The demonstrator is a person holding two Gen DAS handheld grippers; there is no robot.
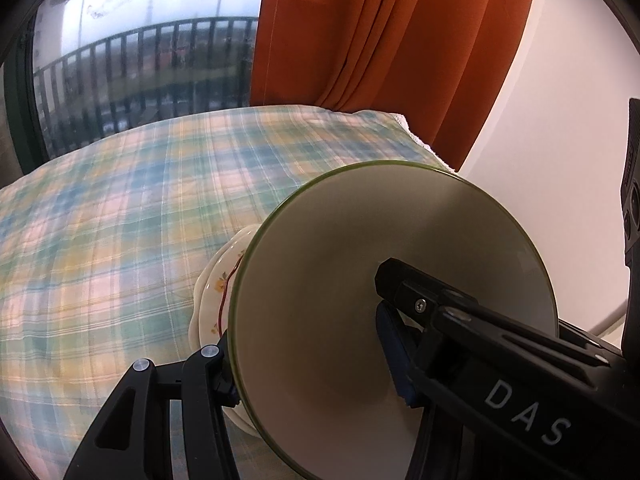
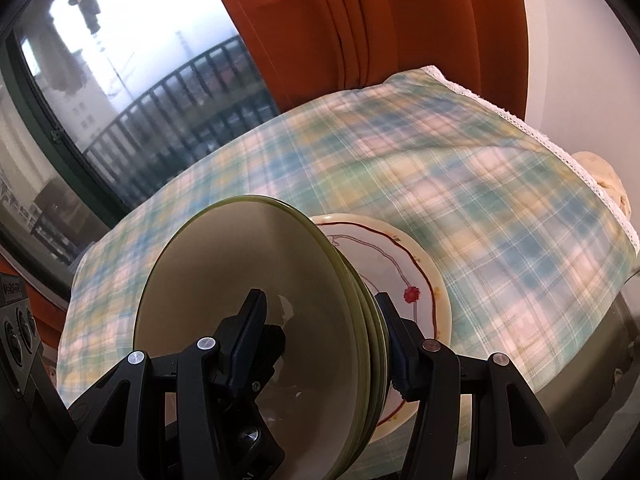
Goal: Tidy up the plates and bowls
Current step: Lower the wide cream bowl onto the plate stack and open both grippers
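Bowls (image 2: 256, 304) hide most of floral plate (image 2: 416, 276); tablecloth (image 2: 480, 184) blurred.

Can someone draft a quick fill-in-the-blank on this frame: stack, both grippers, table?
1. Each gripper clamps the stack of green ___ between its fingers.
2. Beneath the stack sits a ___ plate with a red line.
3. The tablecloth has a ___ pattern.
4. The curtain behind the table is ___.

Missing words: bowls; floral; plaid; orange

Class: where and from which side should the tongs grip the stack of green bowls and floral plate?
Grip the stack of green bowls and floral plate across its nested rims, from opposite sides: one finger inside the top bowl, one under the plate, since only together do they clamp the tilted stack.
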